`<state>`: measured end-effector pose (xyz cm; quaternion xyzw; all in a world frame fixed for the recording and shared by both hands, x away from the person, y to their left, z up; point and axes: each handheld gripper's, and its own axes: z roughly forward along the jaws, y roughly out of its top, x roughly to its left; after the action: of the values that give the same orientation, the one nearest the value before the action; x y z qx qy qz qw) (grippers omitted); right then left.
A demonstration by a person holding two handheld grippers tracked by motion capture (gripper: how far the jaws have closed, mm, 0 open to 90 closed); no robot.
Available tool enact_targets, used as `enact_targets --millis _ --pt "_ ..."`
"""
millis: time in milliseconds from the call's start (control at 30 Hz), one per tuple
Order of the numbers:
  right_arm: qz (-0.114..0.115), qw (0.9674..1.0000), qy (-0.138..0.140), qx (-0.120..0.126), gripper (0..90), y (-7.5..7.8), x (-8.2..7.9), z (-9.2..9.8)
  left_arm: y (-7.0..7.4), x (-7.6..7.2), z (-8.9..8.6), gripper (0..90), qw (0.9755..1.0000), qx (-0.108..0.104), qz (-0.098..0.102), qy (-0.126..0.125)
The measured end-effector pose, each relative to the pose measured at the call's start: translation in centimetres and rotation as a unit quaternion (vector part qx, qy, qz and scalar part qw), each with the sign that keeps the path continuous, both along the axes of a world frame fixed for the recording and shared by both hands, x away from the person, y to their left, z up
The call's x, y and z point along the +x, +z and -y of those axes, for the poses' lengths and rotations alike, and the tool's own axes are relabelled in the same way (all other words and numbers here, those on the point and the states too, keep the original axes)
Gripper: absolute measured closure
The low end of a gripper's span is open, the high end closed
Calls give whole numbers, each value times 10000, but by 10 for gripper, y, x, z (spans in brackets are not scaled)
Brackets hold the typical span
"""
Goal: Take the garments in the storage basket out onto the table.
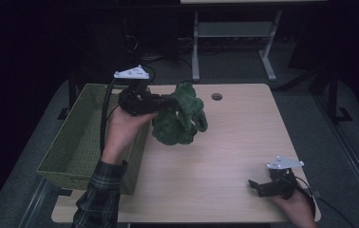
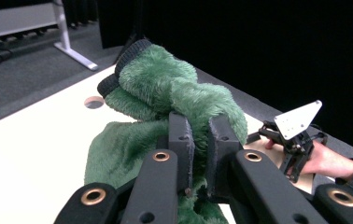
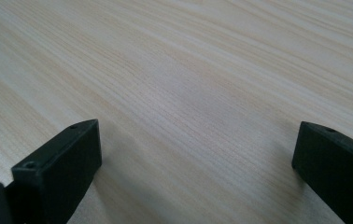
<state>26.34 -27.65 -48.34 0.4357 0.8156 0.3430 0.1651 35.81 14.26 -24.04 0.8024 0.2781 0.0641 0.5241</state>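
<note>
L gripper (image 1: 168, 102): my jaws are clamped on the green plush cloth (image 1: 181, 116), pads pinching a thick fold of it. In the left gripper view the same gripper (image 2: 199, 140) has fuzz bulging out on both sides of the pads, w/ a dark ribbed cuff showing at the cloth's far top edge. Cloth hangs bunched from my grip, lifted over the wooden table (image 1: 225, 156), near its far-left part. Lowest folds look close to the tabletop; can't tell if they touch. Wicker basket (image 1: 80, 137) sits at the table's left edge, just beside the cloth, open side up. My L hand (image 1: 123, 128) is over the basket's right rim; plaid sleeve below it.

R gripper (image 1: 263, 186): low at the near-right corner of table, well apart from cloth. Right gripper view: my jaws stand wide apart, nothing btwn them, bare wood grain underneath. Seen far off past the cloth in the left gripper view too, grey plate on top.

Small round hole (image 1: 216, 96) in tabletop, just right of the cloth's top.
</note>
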Motion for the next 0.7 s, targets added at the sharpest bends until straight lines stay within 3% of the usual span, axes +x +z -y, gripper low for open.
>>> enact_targets --millis 300,700 --pt "-5 10000 -3 8 9 0 0 0 -25 -4 28 824 9999 41 -120 -94" --pt "-9 10000 -5 9 9 0 0 0 -77 -9 72 823 9985 105 -468 -278"
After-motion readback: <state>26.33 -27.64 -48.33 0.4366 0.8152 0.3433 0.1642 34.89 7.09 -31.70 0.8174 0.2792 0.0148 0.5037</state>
